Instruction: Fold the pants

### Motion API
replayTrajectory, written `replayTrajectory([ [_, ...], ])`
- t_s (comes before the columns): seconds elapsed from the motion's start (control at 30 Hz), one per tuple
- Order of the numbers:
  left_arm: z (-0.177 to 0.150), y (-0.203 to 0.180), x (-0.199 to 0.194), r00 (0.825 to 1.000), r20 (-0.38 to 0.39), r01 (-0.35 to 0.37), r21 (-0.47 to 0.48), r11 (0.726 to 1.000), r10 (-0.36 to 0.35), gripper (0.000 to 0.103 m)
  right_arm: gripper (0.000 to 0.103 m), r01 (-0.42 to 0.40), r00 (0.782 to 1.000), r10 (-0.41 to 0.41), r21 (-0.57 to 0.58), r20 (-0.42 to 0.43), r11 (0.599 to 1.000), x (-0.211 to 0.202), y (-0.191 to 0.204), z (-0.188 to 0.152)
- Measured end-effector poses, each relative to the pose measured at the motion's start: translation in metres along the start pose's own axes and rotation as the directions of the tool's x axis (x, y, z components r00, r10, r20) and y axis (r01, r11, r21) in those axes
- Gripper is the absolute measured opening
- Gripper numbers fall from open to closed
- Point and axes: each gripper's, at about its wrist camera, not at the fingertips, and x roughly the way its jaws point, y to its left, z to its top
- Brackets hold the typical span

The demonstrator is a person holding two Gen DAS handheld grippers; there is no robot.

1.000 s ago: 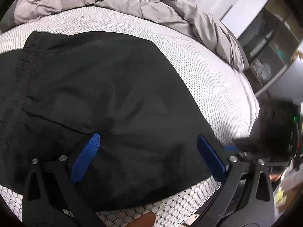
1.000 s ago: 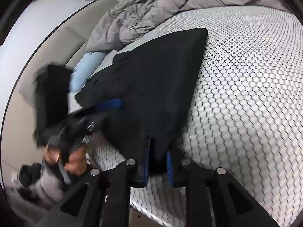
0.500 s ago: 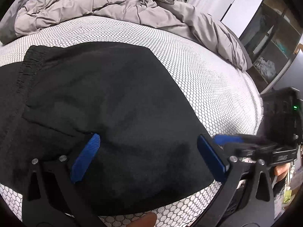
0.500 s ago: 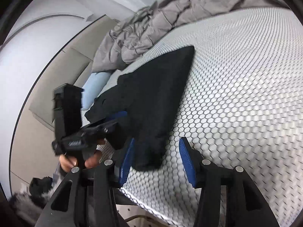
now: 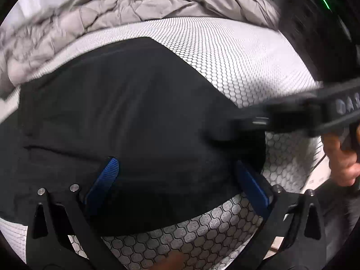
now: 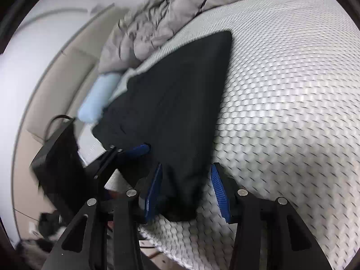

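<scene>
Black folded pants (image 5: pixel 135 112) lie flat on a white honeycomb-patterned mattress (image 5: pixel 225 45). My left gripper (image 5: pixel 177 180) stands wide open low over their near edge, its blue pads (image 5: pixel 103 177) not pressing the cloth. In the right wrist view the pants (image 6: pixel 180 101) taper toward me, and their near corner lies between the pads of my right gripper (image 6: pixel 186 191). That gripper's jaws are closing, and its blue pads (image 6: pixel 220 191) still stand apart from the cloth. The right gripper (image 5: pixel 247 123) also shows blurred in the left wrist view, over the pants' right end.
A crumpled grey duvet (image 5: pixel 135 4) is heaped along the mattress's far side. A light blue pillow (image 6: pixel 96 101) lies beyond the pants' left end. A person's hand (image 5: pixel 342 162) holds the right tool. The mattress edge runs just under both grippers.
The right gripper, shut on the pants' corner a second ago, has let go and now straddles it. The left gripper has rolled and shifted, and the right tool now looms closer in its view.
</scene>
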Motion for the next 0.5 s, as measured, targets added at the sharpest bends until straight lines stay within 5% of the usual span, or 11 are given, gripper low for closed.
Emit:
replayTrajectory([
  [0.2, 0.0, 0.006, 0.004, 0.999, -0.028, 0.03, -0.045, 0.999, -0.031, 0.102, 0.026, 0.064, 0.997, -0.065, -0.02, -0.038, 0.998, 0.04, 0.0, 0.046],
  [0.5, 0.004, 0.02, 0.01, 0.996, -0.03, 0.083, -0.045, 0.996, -0.084, 0.103, 0.024, 0.121, 0.992, -0.12, 0.035, -0.033, 0.992, 0.076, -0.023, 0.154],
])
